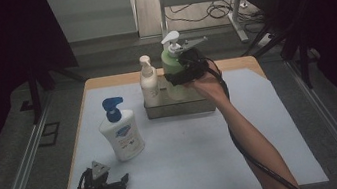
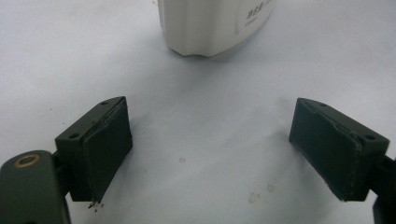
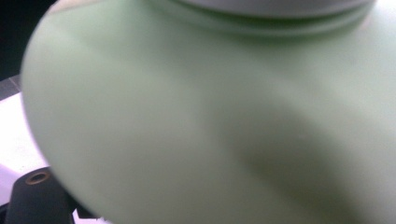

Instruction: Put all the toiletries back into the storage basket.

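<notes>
Jaws of the right gripper (image 1: 177, 76), high in the frame's centre, are clasping the green bottle (image 1: 171, 71), which is standing upright at the metal tray (image 1: 178, 107), its long axis vertical. The left gripper (image 1: 114, 183), lower left, is resting spread wide, grasping nothing, near the white bottle (image 1: 122, 137).

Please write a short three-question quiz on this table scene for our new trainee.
1. Which bottle does the right gripper have its jaws around?
2. True or false: the left gripper is open with nothing between its jaws.
3. How many bottles stand in the metal tray?

Key:
1. The green pump bottle.
2. True.
3. Two: the green one and a cream pump bottle; the blue-pump bottle stands outside on the table.
</notes>
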Motion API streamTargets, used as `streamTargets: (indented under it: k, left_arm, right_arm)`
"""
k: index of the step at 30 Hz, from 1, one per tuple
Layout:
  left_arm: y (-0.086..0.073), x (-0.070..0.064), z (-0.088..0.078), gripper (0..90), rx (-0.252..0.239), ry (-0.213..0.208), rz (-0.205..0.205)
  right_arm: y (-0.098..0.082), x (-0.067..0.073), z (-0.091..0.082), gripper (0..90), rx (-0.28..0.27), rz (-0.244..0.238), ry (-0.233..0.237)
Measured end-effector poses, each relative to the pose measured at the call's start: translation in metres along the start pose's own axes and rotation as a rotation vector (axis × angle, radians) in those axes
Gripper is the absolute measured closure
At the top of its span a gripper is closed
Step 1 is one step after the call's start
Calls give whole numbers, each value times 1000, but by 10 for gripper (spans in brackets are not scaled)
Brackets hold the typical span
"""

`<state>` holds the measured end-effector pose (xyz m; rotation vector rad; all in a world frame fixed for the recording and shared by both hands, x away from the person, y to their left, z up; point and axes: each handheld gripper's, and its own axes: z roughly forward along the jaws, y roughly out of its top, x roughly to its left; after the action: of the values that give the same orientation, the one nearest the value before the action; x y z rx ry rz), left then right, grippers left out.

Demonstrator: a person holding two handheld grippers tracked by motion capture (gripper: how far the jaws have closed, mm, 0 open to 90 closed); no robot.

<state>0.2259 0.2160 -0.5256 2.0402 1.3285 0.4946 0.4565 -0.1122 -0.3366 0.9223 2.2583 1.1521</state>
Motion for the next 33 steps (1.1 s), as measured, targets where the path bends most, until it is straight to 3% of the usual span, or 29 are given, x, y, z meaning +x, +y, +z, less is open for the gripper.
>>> streamTargets:
  k: [13, 33]
  left_arm:
    - [0, 0, 0, 125, 1, 1, 0]
    - [0, 0, 0, 125, 1, 0, 0]
  right_arm:
    - [-12, -4, 21, 123, 35, 5, -4]
    - [-28, -9, 39, 124, 94, 13, 40]
